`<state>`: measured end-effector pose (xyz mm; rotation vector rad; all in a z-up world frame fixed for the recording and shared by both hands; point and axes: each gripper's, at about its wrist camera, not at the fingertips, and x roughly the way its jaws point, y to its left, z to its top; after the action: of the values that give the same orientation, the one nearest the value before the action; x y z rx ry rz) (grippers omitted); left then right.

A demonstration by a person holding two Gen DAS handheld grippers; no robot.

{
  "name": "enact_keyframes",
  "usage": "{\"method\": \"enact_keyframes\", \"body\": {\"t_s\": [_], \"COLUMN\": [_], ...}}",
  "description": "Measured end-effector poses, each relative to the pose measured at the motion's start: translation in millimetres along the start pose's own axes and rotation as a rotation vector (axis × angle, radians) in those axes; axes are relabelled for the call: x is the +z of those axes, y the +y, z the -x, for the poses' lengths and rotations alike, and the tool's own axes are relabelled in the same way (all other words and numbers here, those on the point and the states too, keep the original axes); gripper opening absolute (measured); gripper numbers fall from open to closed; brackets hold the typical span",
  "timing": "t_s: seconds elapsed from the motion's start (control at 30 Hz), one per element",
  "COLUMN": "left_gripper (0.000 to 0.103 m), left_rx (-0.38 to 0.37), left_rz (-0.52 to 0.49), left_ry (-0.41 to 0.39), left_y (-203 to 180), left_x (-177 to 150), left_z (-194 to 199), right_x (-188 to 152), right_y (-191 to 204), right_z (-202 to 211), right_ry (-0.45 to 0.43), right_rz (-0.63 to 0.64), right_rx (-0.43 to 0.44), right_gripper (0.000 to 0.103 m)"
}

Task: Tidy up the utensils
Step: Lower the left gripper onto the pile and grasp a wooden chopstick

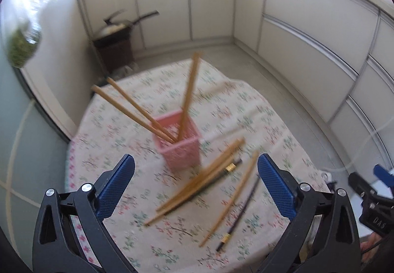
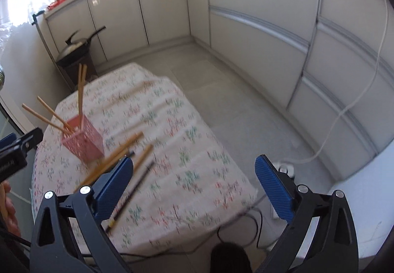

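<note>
Left tool [image 1: 195, 181] jaws wide, empty, above loose chopsticks [image 1: 197, 184] lying on floral tabletop [image 1: 123, 125]. Right tool [image 2: 193, 184] wide too, empty, over the tabletop's right edge. Dark chopstick [image 1: 240, 213] lies nearest, beside a tan one. Just behind the pile, pink basket holder [image 1: 177, 142] upright with four chopsticks leaning in it. White cabinets [image 1: 307, 39] beyond.

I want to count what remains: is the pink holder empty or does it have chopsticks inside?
Not empty. The pink holder stands upright with four wooden chopsticks leaning out of it.
</note>
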<state>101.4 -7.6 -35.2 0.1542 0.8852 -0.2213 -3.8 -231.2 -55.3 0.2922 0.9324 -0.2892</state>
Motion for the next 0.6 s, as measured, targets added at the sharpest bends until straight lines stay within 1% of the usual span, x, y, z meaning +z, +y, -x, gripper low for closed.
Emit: {"method": "enact_keyframes", "body": {"t_s": [0.13, 0.23, 0.27, 0.33, 0.43, 0.47, 0.5, 0.57, 0.6], "left_gripper": [0.096, 0.096, 0.096, 0.096, 0.094, 0.086, 0.07, 0.061, 0.055], "left_rx": [-0.116, -0.194, -0.222, -0.248, -0.252, -0.257, -0.26, -0.244, -0.223], "left_rz": [-0.04, -0.072, -0.077, -0.073, -0.063, -0.065, -0.073, -0.084, -0.094], "left_ry": [0.117, 0.247, 0.304, 0.376, 0.427, 0.443, 0.46, 0.476, 0.467], "left_y": [-25, -48, -55, -65, -75, -78, -82, -87, -90], "left_x": [-4, -4, -5, -4, -2, -3, -3, -3, -2], "left_z": [-30, -66, -83, -110, -147, -160, -172, -190, -198], "right_x": [-22, -30, -31, -32, -34, -34, -36, -38, -39], "right_y": [-7, -8, -8, -9, -10, -11, -11, -13, -13], "right_z": [-7, -13, -15, -18, -27, -30, -35, -42, -44], "right_ry": [0.088, 0.132, 0.145, 0.167, 0.202, 0.218, 0.244, 0.28, 0.294], "right_rz": [-0.008, 0.004, 0.001, -0.007, -0.014, -0.017, -0.027, -0.048, -0.055], "right_rx": [0.03, 0.044, 0.055, 0.074, 0.081, 0.085, 0.096, 0.118, 0.13], "right_gripper": [0.096, 0.096, 0.096, 0.096, 0.096, 0.096, 0.096, 0.096, 0.096]}}
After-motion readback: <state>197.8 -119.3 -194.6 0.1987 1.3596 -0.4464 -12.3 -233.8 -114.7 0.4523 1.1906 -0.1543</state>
